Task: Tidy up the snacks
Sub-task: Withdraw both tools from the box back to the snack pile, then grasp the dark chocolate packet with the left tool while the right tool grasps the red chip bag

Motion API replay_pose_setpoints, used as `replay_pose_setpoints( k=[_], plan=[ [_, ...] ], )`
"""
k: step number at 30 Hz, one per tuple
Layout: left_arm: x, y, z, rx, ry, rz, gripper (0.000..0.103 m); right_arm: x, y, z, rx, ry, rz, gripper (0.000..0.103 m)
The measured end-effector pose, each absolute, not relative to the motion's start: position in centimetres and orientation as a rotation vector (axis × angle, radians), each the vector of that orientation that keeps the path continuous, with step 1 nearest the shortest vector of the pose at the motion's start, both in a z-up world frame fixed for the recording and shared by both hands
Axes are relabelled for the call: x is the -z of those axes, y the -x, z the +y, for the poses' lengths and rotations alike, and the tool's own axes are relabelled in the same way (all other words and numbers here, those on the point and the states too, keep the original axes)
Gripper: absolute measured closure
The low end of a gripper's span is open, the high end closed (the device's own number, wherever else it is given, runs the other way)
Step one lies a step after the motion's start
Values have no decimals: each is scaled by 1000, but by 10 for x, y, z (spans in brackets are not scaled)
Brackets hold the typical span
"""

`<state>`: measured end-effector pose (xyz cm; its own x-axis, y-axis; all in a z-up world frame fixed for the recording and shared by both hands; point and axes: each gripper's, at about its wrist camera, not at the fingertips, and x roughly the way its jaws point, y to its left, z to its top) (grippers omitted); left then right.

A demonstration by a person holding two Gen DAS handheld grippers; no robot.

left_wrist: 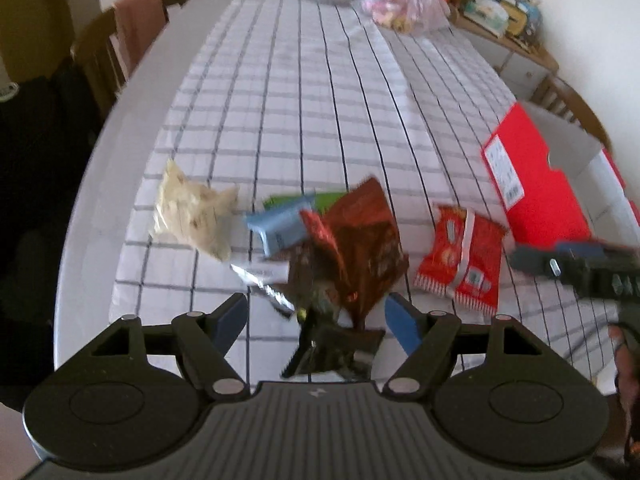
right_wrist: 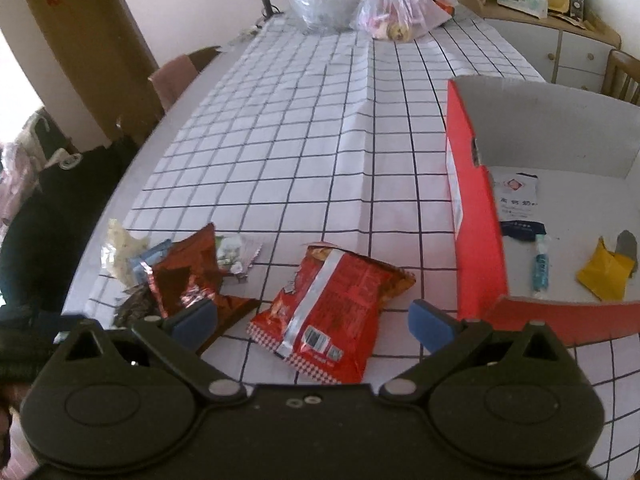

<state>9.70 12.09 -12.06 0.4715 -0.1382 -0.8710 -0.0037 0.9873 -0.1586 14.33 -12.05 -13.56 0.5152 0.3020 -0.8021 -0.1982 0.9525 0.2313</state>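
Observation:
A pile of snack packets lies on the checked tablecloth [left_wrist: 304,92]: a brown foil bag [left_wrist: 360,240], a light blue packet [left_wrist: 280,224], a pale clear bag [left_wrist: 192,212] and a dark packet [left_wrist: 336,344]. A red chip bag [left_wrist: 460,256] lies apart to the right; it also shows in the right wrist view [right_wrist: 332,304]. My left gripper [left_wrist: 316,320] is open just above the pile's near edge. My right gripper [right_wrist: 312,318] is open, its jaws either side of the red chip bag. The red box [right_wrist: 476,216] with white inside holds a white sachet [right_wrist: 516,200], a small tube [right_wrist: 540,268] and a yellow packet [right_wrist: 604,276].
Two plastic bags [right_wrist: 360,4] stand at the table's far end. Wooden chairs [left_wrist: 116,44] stand at the left and far right. A sideboard with clutter [right_wrist: 552,4] is at the back right. The right gripper shows at the right edge of the left wrist view [left_wrist: 580,268].

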Motion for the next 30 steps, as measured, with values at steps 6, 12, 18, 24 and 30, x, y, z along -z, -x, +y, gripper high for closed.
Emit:
replay_pose_setpoints(
  k=[6,12,18,24,30],
  plan=[
    [140,-95,116,102,133,1125,27,158,-166,-110,-215,-121,1036,1],
    [157,-101,109,124,128,1166,27,181,-178,-104,-146,-141,1092,1],
    [168,-104,102,153,110,1198,27,190,-186,-96,-84,-156,1108,1],
    [175,-112,95,150,81,1210,27,197,-191,-86,-2,-144,1111,3],
    [181,-115,89,150,52,1221,27,201,-194,-73,17,-75,1112,7]
  ],
)
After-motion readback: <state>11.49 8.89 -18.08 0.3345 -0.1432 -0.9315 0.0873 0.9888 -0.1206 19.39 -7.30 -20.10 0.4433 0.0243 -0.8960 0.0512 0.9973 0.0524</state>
